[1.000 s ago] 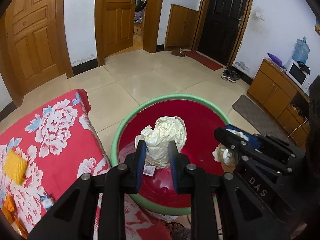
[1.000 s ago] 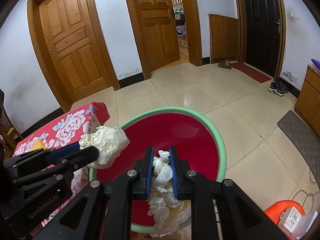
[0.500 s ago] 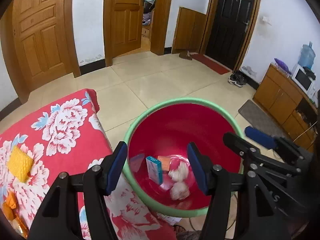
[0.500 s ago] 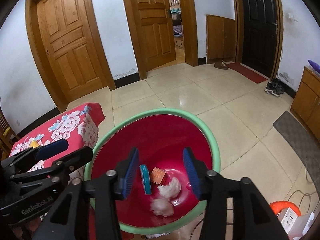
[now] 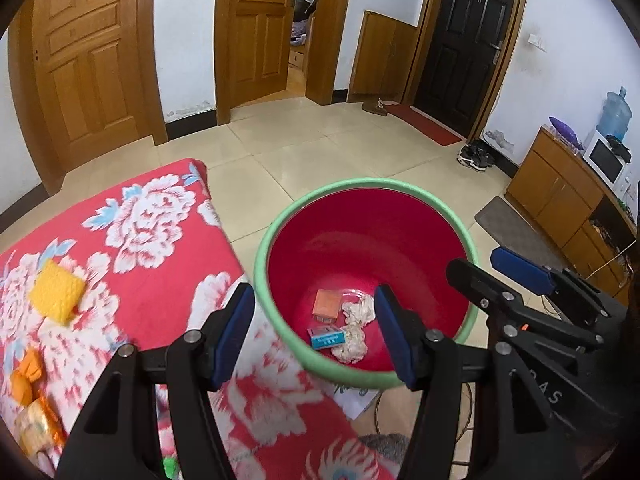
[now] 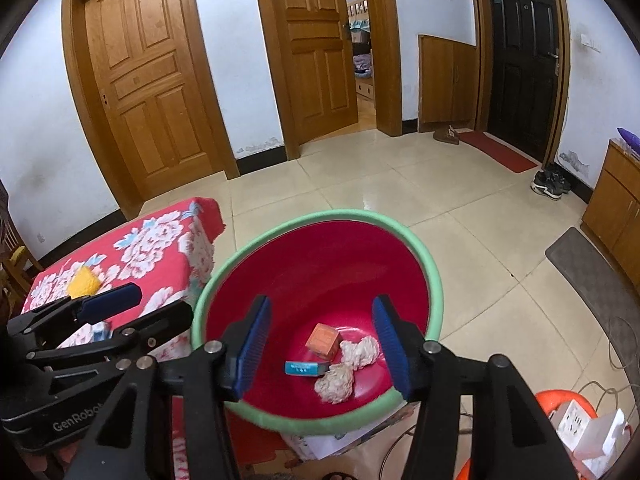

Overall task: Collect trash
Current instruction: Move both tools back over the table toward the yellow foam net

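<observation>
Left gripper (image 5: 316, 336): I'm holding it over the bin, jaws spread wide — gripping nothing.
Right gripper (image 6: 320, 344): I'm hovering it above the bin too, fingers parted and bare.
Red bin (image 6: 434, 280): sitting just beside the floral table (image 5: 152, 248).
Trash: two paper wads (image 6: 335, 382) are lying at the bin's bottom — touching an orange box (image 6: 321, 336) and a blue box (image 6: 302, 368).
Yellow sponge (image 5: 56, 290): resting on the table.

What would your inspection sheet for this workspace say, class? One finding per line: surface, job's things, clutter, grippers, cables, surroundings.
Surface: floral red cloth beside the red bin.
Job's things: two paper wads, orange box and blue box lie in the bin.
Clutter: yellow sponge, orange wrappers on the cloth.
Grippers: left gripper and right gripper open, empty, above the bin.
Cables: cords on the floor.
Surroundings: wooden doors, shoes.
</observation>
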`<control>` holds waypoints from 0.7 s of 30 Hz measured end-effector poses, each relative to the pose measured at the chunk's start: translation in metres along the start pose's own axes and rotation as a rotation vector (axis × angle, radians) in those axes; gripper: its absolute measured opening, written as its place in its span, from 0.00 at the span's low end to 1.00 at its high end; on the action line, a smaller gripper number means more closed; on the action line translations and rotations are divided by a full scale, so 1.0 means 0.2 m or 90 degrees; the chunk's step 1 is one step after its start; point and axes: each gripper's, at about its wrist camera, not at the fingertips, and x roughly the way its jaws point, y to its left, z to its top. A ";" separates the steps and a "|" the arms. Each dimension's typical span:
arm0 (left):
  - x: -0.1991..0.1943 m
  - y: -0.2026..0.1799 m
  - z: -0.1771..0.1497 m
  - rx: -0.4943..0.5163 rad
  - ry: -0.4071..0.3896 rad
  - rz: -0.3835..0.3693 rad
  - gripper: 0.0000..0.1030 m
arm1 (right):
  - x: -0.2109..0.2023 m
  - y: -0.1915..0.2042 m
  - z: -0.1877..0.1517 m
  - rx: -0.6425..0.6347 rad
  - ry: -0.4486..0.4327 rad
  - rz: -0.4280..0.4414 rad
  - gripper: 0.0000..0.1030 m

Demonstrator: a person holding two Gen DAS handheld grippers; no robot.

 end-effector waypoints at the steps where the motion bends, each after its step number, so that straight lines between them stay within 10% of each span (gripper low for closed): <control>1: -0.03 0.01 -0.02 -0.002 0.000 0.002 0.60 | -0.02 0.01 -0.01 0.000 -0.001 0.002 0.54; 21: -0.40 0.23 -0.31 -0.053 -0.018 0.042 0.60 | -0.26 0.27 -0.25 -0.017 0.010 0.044 0.60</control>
